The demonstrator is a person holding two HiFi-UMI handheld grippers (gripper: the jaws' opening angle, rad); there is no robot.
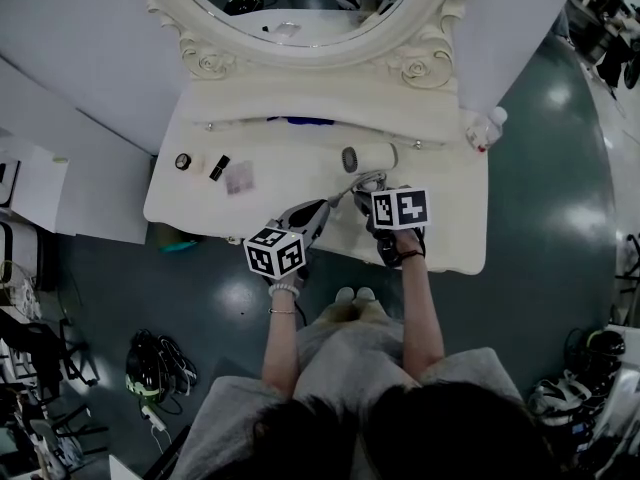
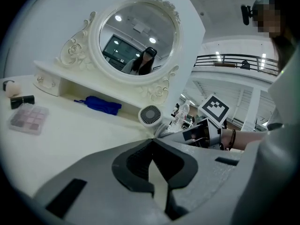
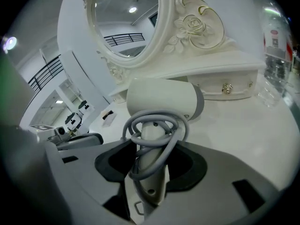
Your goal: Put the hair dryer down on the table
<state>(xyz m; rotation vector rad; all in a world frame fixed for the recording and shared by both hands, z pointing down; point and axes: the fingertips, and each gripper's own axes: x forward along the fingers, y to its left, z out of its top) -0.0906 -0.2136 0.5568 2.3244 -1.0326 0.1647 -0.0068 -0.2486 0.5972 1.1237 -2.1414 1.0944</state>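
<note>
The white hair dryer point(image 1: 368, 157) lies over the back middle of the white dressing table point(image 1: 450, 238), its barrel pointing left. My right gripper point(image 1: 368, 186) is shut on its handle, which has the grey cord point(image 3: 154, 125) wound round it. In the right gripper view the barrel point(image 3: 161, 100) stands just past my right gripper point(image 3: 153, 148); I cannot tell whether it touches the tabletop. My left gripper point(image 1: 325, 208) hangs over the table's front edge, shut with nothing in it. In the left gripper view my left gripper point(image 2: 153, 142) points at the dryer's round rear grille point(image 2: 150, 115).
An ornate oval mirror point(image 1: 300, 8) and a low drawer shelf stand at the back. A blue folded thing point(image 2: 99, 104), a make-up palette point(image 1: 238, 178), a small black tube point(image 1: 219, 167) and a round compact point(image 1: 182, 161) lie to the left. A plastic bottle point(image 1: 487, 130) stands at the right corner.
</note>
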